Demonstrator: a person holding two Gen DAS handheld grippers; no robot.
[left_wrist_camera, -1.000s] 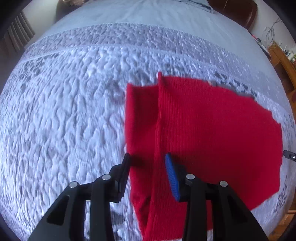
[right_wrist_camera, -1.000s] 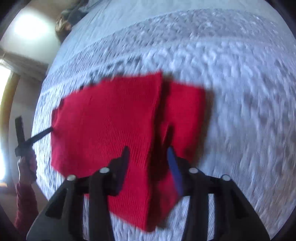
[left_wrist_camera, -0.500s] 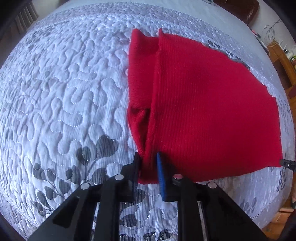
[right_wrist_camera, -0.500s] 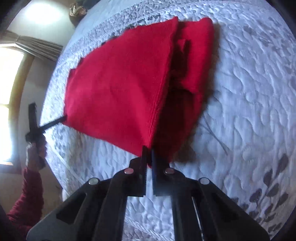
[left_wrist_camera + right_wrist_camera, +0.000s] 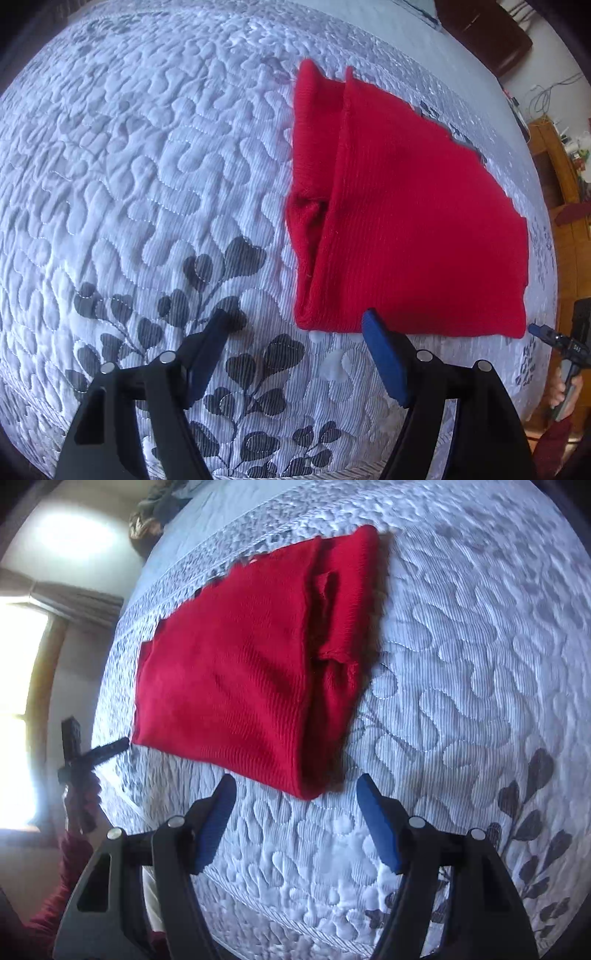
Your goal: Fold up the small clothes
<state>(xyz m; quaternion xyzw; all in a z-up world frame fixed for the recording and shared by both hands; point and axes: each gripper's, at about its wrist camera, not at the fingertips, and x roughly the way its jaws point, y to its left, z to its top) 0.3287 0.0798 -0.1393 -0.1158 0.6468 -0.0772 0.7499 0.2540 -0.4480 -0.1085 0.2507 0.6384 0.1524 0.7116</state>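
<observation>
1. Nearest in the left wrist view, the left gripper [image 5: 295, 323] sits at the bottom centre of the frame, jaws spread wide and holding nothing, the blue pad [image 5: 384, 362] just short of the cloth's near edge.
2. Same story in the right wrist view: the right gripper [image 5: 295, 788] hangs low centre, jaws wide apart and empty, the cloth's near corner just ahead of the gap between them.
3. Next out, the red knit garment [image 5: 406, 221] lies flat on the quilted bed [image 5: 147, 184], right of centre in the left view, folded over itself with a narrower layer showing along its left side.
4. My read: both sets of jaws stand open at the near corners because the fold is laid down and let go, leaving the cloth to settle flat.
5. At the far left of the right view, the other gripper's tip [image 5: 110, 747] points at the cloth's corner.
6. No brand, label or writing is readable anywhere.
</observation>
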